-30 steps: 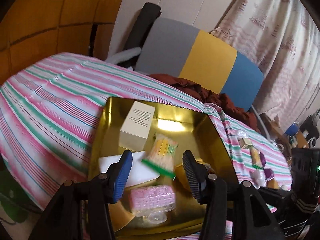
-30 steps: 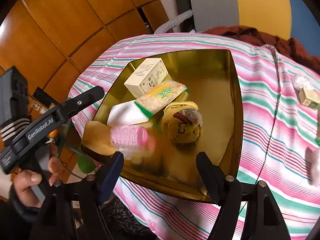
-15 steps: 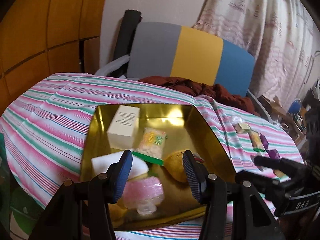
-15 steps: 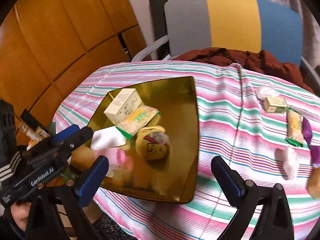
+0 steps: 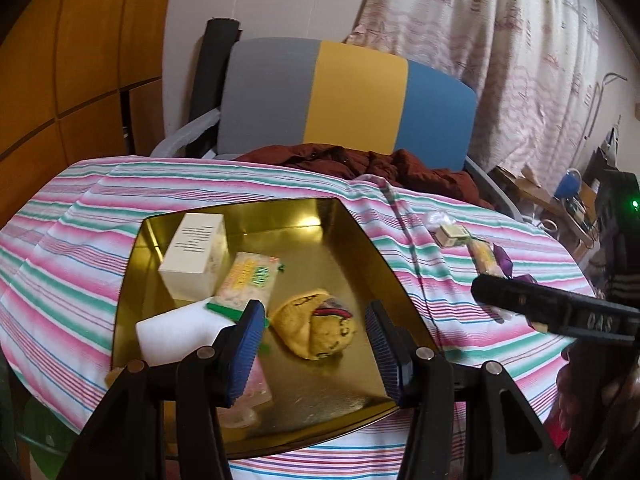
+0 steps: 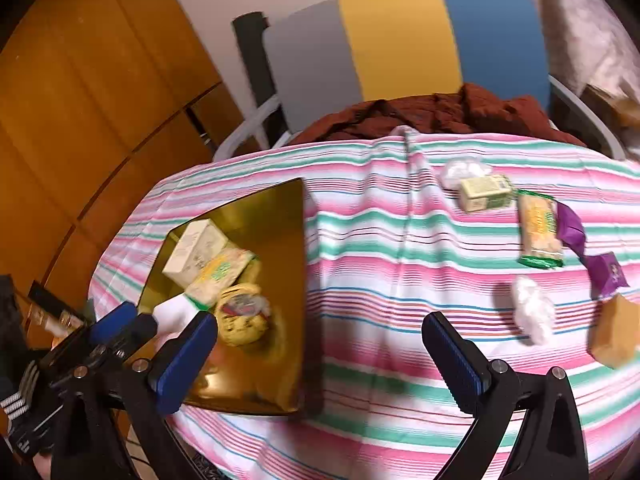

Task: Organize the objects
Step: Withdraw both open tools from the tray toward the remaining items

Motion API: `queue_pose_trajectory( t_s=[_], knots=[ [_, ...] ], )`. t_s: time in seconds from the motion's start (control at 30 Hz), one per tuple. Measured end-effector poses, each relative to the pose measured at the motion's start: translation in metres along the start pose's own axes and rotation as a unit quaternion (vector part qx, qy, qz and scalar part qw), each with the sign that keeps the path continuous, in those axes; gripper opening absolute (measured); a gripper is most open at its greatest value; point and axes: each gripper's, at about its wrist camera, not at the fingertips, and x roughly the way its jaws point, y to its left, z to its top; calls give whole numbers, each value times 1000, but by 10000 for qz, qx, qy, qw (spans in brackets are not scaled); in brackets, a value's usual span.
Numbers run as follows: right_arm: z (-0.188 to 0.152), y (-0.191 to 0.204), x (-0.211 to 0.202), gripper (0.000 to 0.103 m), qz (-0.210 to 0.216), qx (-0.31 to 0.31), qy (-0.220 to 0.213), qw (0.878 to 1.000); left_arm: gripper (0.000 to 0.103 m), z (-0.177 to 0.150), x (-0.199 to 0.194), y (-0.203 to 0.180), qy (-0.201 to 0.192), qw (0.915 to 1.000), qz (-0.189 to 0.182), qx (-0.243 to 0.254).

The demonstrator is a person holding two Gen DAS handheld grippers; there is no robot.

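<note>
While the striped tablecloth (image 6: 360, 248) spreads widest, the gold tray (image 5: 352, 248) holds a white box (image 5: 196, 254) and yellow pouch (image 5: 316, 322); both grippers (left (image 5: 316, 344), right (image 6: 320, 360)) gape empty, loose snacks (image 6: 540, 232) lying right of it.

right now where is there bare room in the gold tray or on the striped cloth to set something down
Free: the far right part of the square gold metal tray, beyond the yellow plush toy; also the striped cloth between the tray and the green-wrapped snack bar. Crowded: the tray's left side around the white cardboard box, and the cloth's right edge.
</note>
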Motion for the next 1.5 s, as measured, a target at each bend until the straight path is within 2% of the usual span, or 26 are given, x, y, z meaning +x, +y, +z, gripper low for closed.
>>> queue_pose_trajectory(
  t_s=[0.4,0.67,0.83,1.0,1.07,1.27,1.5],
  knots=[
    [26,-72,-11,103,-484,823,20,9954,53,6,8,-42,110,9978,-374,536],
    [47,-134,-15,103,-999,713,69,9924,53,15,14,-60,148,9959,-525,721],
    [59,-168,-7,103,-954,651,-4,9933,53,25,26,-74,225,9945,-590,840],
    [48,-196,7,103,-822,914,-3,9924,53,37,40,-96,308,9913,-709,1063],
    [45,-202,12,103,-871,1017,138,9909,53,43,46,-103,353,9902,-764,1113],
    [49,-207,1,103,-784,1151,-86,9902,53,66,73,-131,432,9870,-905,1253],
    [50,-201,-1,103,-797,1079,-62,9909,53,88,123,-161,842,9811,-1081,1365]
  ],
)
